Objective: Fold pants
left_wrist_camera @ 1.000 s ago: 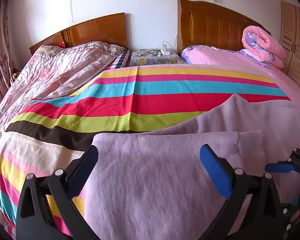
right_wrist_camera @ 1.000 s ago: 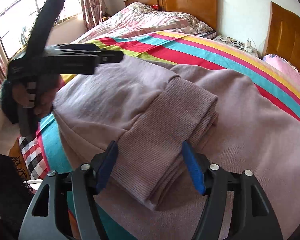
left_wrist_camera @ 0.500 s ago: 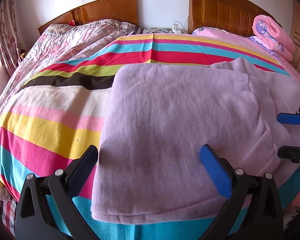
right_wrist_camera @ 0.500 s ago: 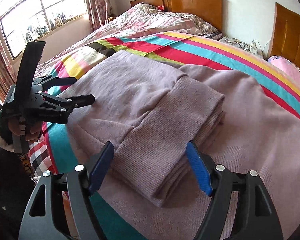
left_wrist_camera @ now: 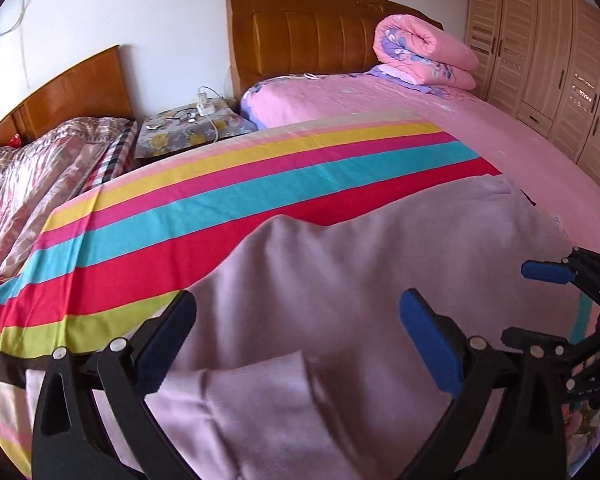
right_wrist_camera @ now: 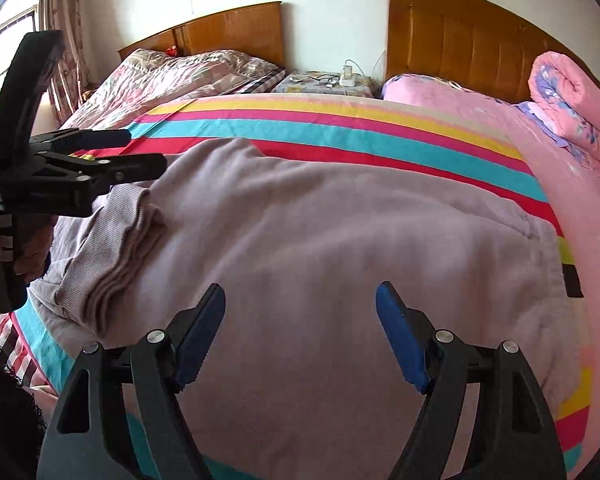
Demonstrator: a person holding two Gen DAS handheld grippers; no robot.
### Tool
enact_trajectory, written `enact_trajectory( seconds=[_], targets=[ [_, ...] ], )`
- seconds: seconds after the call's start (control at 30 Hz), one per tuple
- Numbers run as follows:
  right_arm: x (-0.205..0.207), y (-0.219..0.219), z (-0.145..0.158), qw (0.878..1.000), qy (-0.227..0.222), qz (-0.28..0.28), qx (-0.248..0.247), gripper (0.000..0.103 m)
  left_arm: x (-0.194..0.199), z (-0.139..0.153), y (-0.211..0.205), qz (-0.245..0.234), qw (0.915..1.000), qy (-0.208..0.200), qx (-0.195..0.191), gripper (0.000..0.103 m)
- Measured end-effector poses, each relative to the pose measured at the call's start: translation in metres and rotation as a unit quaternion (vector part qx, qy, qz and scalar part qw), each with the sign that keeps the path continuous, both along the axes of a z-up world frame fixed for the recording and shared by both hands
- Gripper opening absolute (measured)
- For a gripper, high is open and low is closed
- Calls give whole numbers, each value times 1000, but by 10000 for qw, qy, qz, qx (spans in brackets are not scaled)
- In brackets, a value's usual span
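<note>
The lilac pants (right_wrist_camera: 332,224) lie spread on the striped bedspread (right_wrist_camera: 340,132), with their ribbed cuffs (right_wrist_camera: 120,248) folded back and stacked at the left. In the left wrist view the pants (left_wrist_camera: 360,280) fill the foreground. My left gripper (left_wrist_camera: 296,340) is open and empty just above the folded cuff end; it shows in the right wrist view (right_wrist_camera: 140,152). My right gripper (right_wrist_camera: 300,336) is open and empty above the wide part of the pants; it shows at the right edge of the left wrist view (left_wrist_camera: 536,300).
A rolled pink quilt (left_wrist_camera: 424,56) lies on the pink bed (left_wrist_camera: 500,128) at the right. A bedside table (left_wrist_camera: 188,128) with a charger stands between two wooden headboards (left_wrist_camera: 308,36). A wardrobe (left_wrist_camera: 548,60) stands far right. A quilted cover (right_wrist_camera: 172,76) lies at the left.
Both grippers have swung to the right over the pants. The left one now sits over the folded cuff end; the right one has left the cuffs for the wide part. Both stayed open.
</note>
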State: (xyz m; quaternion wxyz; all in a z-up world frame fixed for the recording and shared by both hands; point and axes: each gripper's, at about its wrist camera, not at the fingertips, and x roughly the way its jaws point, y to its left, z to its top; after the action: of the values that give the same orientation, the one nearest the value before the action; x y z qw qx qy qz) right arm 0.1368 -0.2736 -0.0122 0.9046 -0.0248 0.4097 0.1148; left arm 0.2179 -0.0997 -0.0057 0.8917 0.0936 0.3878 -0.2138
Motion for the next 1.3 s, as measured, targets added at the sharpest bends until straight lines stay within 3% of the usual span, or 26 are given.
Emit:
enact_trajectory(
  seconds=[0.13, 0.27, 0.33, 0.43, 0.53, 0.63, 0.73, 0.93, 1.03, 1.07, 1.13, 1.17, 1.23, 1.3],
  targets=[
    [-17, -47, -7, 9977, 10, -673, -74, 76, 21, -26, -58, -319, 9991, 240, 116, 101],
    [-32, -80, -33, 9956, 314, -854, -230, 78, 45, -65, -79, -102, 9964, 643, 541, 102],
    [-46, -89, -35, 9974, 204, -687, -18, 78, 50, -64, -79, 6, 9965, 645, 523, 102],
    [-72, -116, -21, 9937, 32, -705, 869, 78, 52, -66, -73, 97, 9964, 685, 484, 102],
    [-89, -155, -13, 9807, -103, -1139, 1586, 78, 50, -66, -72, 151, 9965, 619, 548, 102],
    [-90, -186, -25, 9616, 147, -1686, 2161, 78, 51, -67, -72, 186, 9965, 605, 547, 102],
    [-81, -198, -36, 9448, 267, -1833, 2703, 78, 49, -67, -71, 194, 9965, 613, 531, 102],
    [-50, -194, -46, 9323, 626, -1757, 3100, 79, 49, -67, -71, 196, 9965, 610, 529, 102],
    [-40, -198, -48, 9188, 710, -1883, 3396, 79, 49, -67, -71, 195, 9965, 617, 521, 102],
    [-39, -202, -49, 9146, 636, -2039, 3433, 76, 50, -67, -71, 199, 9965, 620, 515, 102],
    [-41, -209, -52, 9066, 725, -2266, 3484, 60, 50, -66, -71, 199, 9966, 616, 518, 102],
    [-43, -209, -53, 9058, 786, -2263, 3496, 58, 50, -66, -71, 198, 9966, 620, 511, 102],
    [-41, -202, -49, 9160, 951, -2063, 3306, 61, 51, -66, -71, 195, 9966, 623, 508, 102],
    [-37, -193, -46, 9254, 1067, -1769, 3177, 68, 50, -66, -71, 201, 9966, 627, 502, 102]
  ],
)
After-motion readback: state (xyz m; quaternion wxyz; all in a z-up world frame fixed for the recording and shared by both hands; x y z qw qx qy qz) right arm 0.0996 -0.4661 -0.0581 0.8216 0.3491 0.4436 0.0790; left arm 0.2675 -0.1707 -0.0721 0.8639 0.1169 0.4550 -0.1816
